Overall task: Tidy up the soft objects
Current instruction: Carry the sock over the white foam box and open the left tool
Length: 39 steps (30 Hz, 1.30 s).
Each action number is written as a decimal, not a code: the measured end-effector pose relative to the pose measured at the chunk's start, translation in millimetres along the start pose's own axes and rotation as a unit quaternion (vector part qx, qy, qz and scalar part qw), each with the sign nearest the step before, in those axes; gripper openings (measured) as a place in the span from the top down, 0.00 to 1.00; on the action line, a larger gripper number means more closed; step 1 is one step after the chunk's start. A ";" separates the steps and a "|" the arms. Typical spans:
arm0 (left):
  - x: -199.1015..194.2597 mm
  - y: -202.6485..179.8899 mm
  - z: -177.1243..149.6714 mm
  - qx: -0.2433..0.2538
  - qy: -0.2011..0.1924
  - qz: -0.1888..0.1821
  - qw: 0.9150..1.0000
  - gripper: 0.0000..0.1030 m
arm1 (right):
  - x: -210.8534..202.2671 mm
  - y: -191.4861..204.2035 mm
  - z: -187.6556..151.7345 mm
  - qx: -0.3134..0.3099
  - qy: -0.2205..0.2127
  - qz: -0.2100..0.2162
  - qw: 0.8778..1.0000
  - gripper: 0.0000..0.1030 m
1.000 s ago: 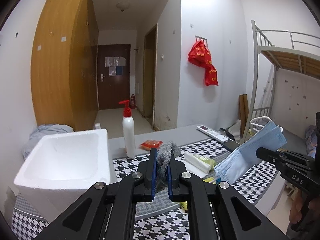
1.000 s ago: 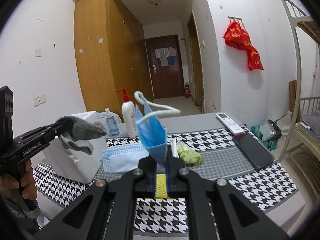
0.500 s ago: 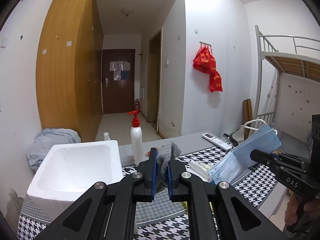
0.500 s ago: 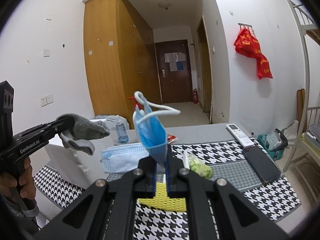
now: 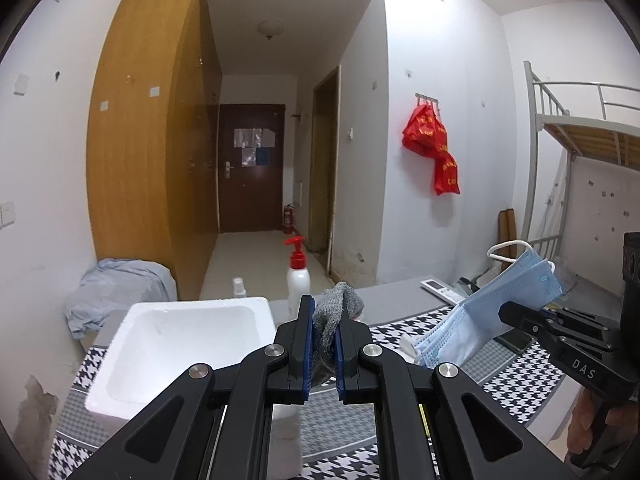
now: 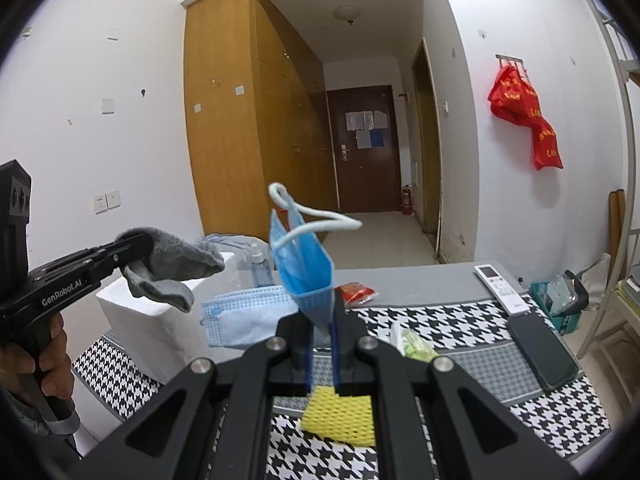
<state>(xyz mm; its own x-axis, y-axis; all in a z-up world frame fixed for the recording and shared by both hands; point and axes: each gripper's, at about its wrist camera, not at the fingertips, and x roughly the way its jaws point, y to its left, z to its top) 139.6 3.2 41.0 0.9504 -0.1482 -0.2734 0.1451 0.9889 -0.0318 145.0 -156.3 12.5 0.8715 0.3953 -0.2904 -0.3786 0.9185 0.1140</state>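
Houndstooth cloth covers the table (image 6: 460,320) in this dorm-like room, wardrobe and hallway door behind. Far left on the table sits a white foam box (image 5: 172,340), open-topped and, from what the left wrist view shows, with nothing visible inside. Over its near corner hangs the left gripper (image 5: 323,344), jaws clenched on a grey sock (image 5: 334,312); in the right wrist view the sock droops limp from the tips, clear of the table and just in front of the box.

Moving right, the right gripper (image 6: 320,344) is pinched tight on a folded blue face mask (image 6: 304,264), ear loop curling up above it. A second, paler mask (image 6: 244,316) hangs lower and to the left from the same bundle, beside the box wall; I cannot tell how firmly it is caught.

Further right on the cloth lie a yellow mesh sleeve (image 6: 340,416), a small green packet (image 6: 416,346), a red packet (image 6: 356,292), a remote and a phone.

Both pieces look airborne, so this reads as the carry stage. Next call, I'd judge: bring each load above the box opening, lower it past the rim, then let go, minding that dangling mask so it doesn't catch on the wall.
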 end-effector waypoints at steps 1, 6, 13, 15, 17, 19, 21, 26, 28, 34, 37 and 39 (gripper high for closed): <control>0.2 2.2 1.6 -0.001 0.000 0.002 1.000 0.91 | 1.9 2.6 1.8 0.000 -0.001 0.004 1.000 0.91; -1.6 15.4 4.5 -0.010 -0.002 0.019 1.000 0.91 | 10.1 13.3 6.0 -0.006 -0.001 0.018 1.000 0.91; -4.8 31.4 14.1 -0.015 -0.010 0.041 0.999 0.91 | 17.8 25.3 15.4 -0.013 -0.009 0.033 0.999 0.91; -3.5 36.0 14.8 -0.019 -0.008 0.043 0.999 0.91 | 19.3 29.2 18.7 -0.016 -0.012 0.037 0.999 0.91; -2.9 39.1 15.2 -0.021 -0.007 0.047 0.999 0.91 | 21.5 30.1 20.6 -0.018 -0.012 0.040 0.999 0.91; -3.0 41.6 16.9 -0.023 -0.008 0.051 0.998 0.91 | 24.5 31.2 22.5 -0.018 -0.012 0.043 0.999 0.91; -4.6 45.3 18.5 -0.025 -0.011 0.057 0.998 0.91 | 26.9 33.2 24.2 -0.018 -0.012 0.048 0.999 0.91; -6.2 55.3 17.3 -0.032 -0.010 0.071 0.997 0.91 | 32.5 42.3 27.1 -0.026 -0.010 0.059 0.998 0.91; -5.1 60.3 17.3 -0.035 -0.008 0.076 0.996 0.91 | 35.1 45.2 28.1 -0.027 -0.009 0.063 0.998 0.91; -3.0 71.4 17.0 -0.037 -0.004 0.087 0.996 0.91 | 42.9 54.3 31.4 -0.030 -0.006 0.075 0.997 0.91; 0.8 78.0 14.4 -0.036 0.004 0.097 0.995 0.91 | 47.5 58.5 31.7 -0.028 -0.004 0.081 0.996 0.91; 3.2 82.5 12.6 -0.038 0.008 0.099 0.994 0.91 | 49.9 60.7 31.8 -0.030 -0.003 0.083 0.996 0.91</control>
<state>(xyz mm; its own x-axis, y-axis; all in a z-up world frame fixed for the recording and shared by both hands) 158.0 84.2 49.5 0.9537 0.0483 -0.2968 -0.0655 0.9967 -0.0481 175.4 -80.5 35.1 0.7970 0.5421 -0.2664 -0.5357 0.8381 0.1028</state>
